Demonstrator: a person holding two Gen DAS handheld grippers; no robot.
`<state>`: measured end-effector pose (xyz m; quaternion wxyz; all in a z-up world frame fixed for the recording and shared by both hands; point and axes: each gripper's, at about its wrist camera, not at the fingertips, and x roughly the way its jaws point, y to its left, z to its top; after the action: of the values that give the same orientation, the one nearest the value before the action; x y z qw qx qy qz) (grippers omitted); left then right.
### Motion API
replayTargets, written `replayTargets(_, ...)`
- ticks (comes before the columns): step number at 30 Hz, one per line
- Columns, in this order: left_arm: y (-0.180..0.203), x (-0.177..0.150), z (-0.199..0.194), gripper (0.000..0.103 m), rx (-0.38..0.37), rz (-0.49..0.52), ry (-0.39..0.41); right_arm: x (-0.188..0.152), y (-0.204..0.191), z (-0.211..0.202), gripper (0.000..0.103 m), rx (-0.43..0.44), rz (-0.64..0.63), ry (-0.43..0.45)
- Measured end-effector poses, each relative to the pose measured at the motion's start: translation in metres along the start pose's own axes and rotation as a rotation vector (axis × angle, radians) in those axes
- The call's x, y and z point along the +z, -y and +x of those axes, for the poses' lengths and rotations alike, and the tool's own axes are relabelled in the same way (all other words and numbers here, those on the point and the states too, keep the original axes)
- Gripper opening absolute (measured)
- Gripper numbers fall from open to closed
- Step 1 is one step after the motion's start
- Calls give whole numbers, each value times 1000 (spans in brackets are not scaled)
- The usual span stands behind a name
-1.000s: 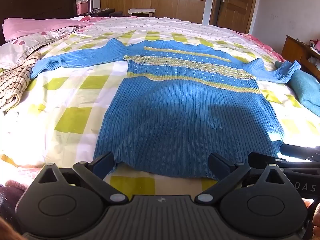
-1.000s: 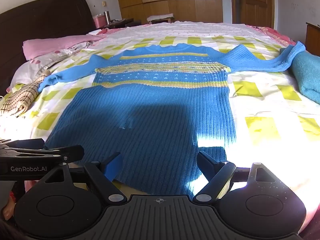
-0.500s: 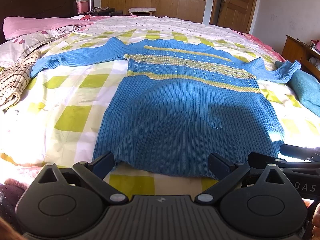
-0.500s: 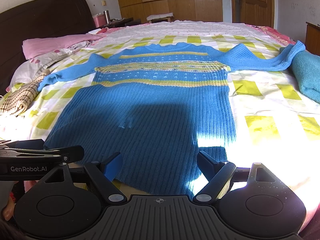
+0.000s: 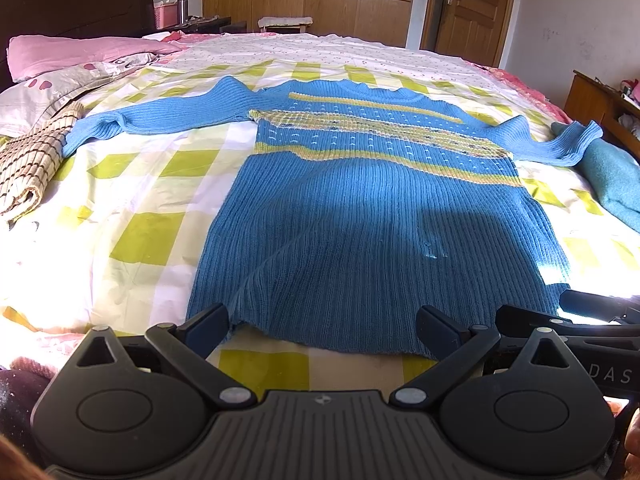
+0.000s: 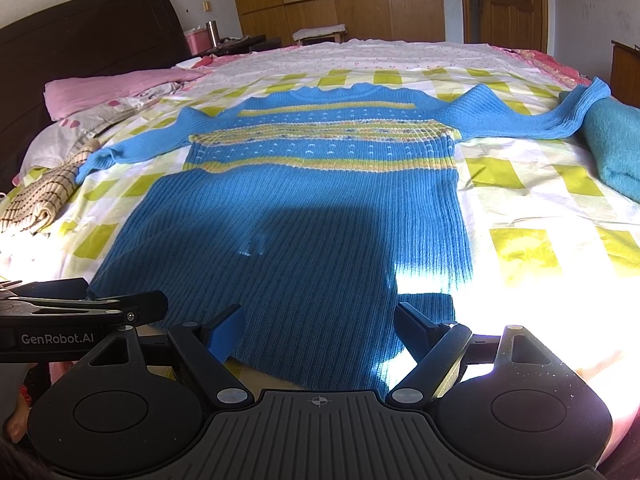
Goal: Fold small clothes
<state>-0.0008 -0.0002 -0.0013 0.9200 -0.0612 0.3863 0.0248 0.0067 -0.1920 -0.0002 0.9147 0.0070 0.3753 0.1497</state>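
A blue knitted sweater (image 5: 360,216) with yellow chest stripes lies flat on the bed, sleeves spread to both sides, hem nearest me. It also shows in the right wrist view (image 6: 312,216). My left gripper (image 5: 324,326) is open and empty, its fingers at the hem's left part. My right gripper (image 6: 320,328) is open and empty at the hem's right part. The right gripper shows from the side in the left wrist view (image 5: 580,320), and the left gripper shows from the side in the right wrist view (image 6: 80,312).
The bed has a yellow and white checked sheet (image 5: 132,184). A folded beige checked cloth (image 5: 28,168) lies at the left. A teal garment (image 5: 612,180) lies under the right sleeve end. Pink pillows (image 5: 72,52) lie by the dark headboard. A wooden cabinet (image 5: 592,100) stands at the right.
Both grippers have edged slightly forward to the hem. A ridge has risen in the knit near my left gripper's left finger. Both stay open.
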Motion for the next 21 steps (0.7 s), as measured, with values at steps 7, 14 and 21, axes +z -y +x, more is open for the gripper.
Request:
replayTargets(7, 1, 1, 0, 103, 7, 6, 6, -1, 0, 0, 83, 1, 1, -1)
replayTargets(14, 1, 0, -2, 103, 9, 7, 17, -1, 0, 0, 83, 2, 1, 0)
replayTargets(21, 2, 0, -2, 103, 13, 12, 20, -1, -1, 1, 83, 0, 0, 2)
